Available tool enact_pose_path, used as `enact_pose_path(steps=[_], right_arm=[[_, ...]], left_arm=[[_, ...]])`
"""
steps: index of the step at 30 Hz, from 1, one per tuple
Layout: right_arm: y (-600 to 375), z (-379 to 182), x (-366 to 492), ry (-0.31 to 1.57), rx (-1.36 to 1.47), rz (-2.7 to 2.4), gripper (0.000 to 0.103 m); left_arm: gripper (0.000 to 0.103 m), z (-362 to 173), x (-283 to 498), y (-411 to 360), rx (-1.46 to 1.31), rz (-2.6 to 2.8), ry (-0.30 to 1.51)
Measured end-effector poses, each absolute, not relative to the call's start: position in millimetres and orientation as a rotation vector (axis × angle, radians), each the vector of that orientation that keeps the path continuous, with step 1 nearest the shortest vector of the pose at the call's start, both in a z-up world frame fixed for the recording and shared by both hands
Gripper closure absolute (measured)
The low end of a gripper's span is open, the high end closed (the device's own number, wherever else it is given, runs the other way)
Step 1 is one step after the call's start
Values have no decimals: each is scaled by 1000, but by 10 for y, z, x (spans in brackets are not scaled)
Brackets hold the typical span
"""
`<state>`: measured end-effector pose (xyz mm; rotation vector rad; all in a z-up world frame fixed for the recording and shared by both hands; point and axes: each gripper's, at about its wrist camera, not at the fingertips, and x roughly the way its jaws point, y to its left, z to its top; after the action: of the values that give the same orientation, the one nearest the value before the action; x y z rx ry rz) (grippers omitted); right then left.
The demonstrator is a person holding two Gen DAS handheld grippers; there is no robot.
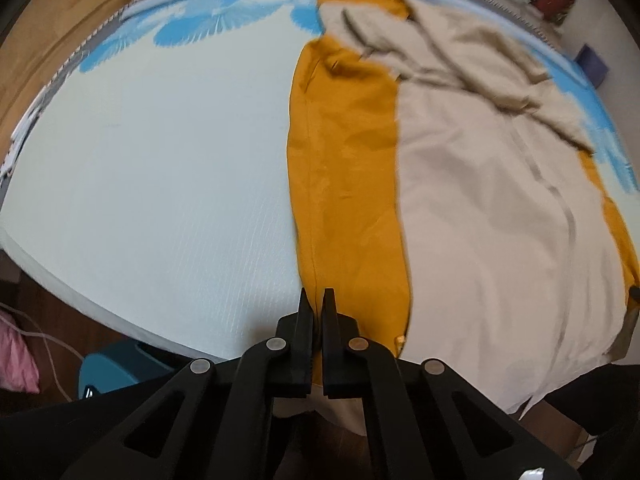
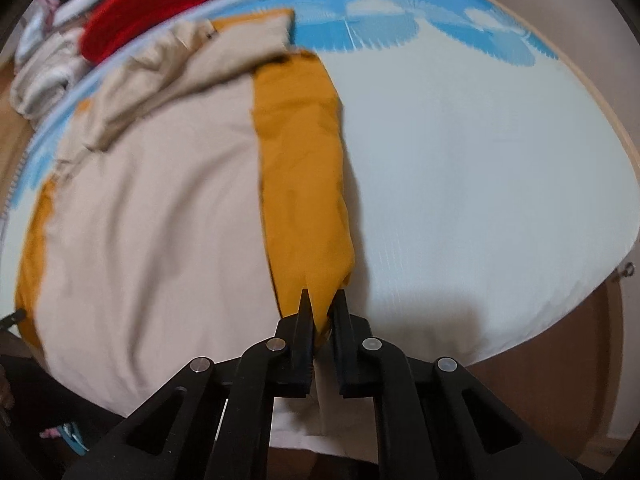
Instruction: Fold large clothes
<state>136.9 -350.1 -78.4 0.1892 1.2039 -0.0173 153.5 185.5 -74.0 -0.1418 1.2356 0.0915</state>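
Note:
A large garment, mustard yellow outside (image 1: 344,168) with a beige lining (image 1: 480,208), lies spread on the bed. My left gripper (image 1: 317,300) is shut on the mustard edge at the near hem. In the right wrist view the same garment shows its mustard strip (image 2: 300,168) and its beige lining (image 2: 160,208). My right gripper (image 2: 324,304) is shut on the mustard fold at its near end. A crumpled beige sleeve or hood (image 1: 440,52) lies at the far end.
The bed has a pale sheet (image 1: 160,160) with a blue pattern at the far edge (image 2: 400,28). A red item (image 2: 152,4) and other clothes lie past the bed's far edge. A blue object (image 1: 116,368) and a pink cloth (image 1: 16,356) lie on the floor.

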Motion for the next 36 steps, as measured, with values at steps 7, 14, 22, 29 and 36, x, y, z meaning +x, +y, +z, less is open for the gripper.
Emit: enact_pose_path(steps=[7, 14, 22, 29, 36], right_arm=[[-3372, -126, 1321, 1031, 249, 70, 96], [-3379, 262, 1023, 967, 273, 110, 97], [-3510, 745, 429, 886, 333, 131, 97], [-3644, 1017, 391, 808, 355, 122, 98], [-3776, 767, 1458, 871, 299, 75, 98]], left_arm=[[103, -123, 1387, 1968, -216, -29, 1071], [103, 283, 1075, 1950, -216, -106, 996], [103, 610, 636, 2145, -301, -144, 955], [103, 511, 927, 2260, -340, -113, 971], [103, 245, 1901, 2436, -409, -46, 999]])
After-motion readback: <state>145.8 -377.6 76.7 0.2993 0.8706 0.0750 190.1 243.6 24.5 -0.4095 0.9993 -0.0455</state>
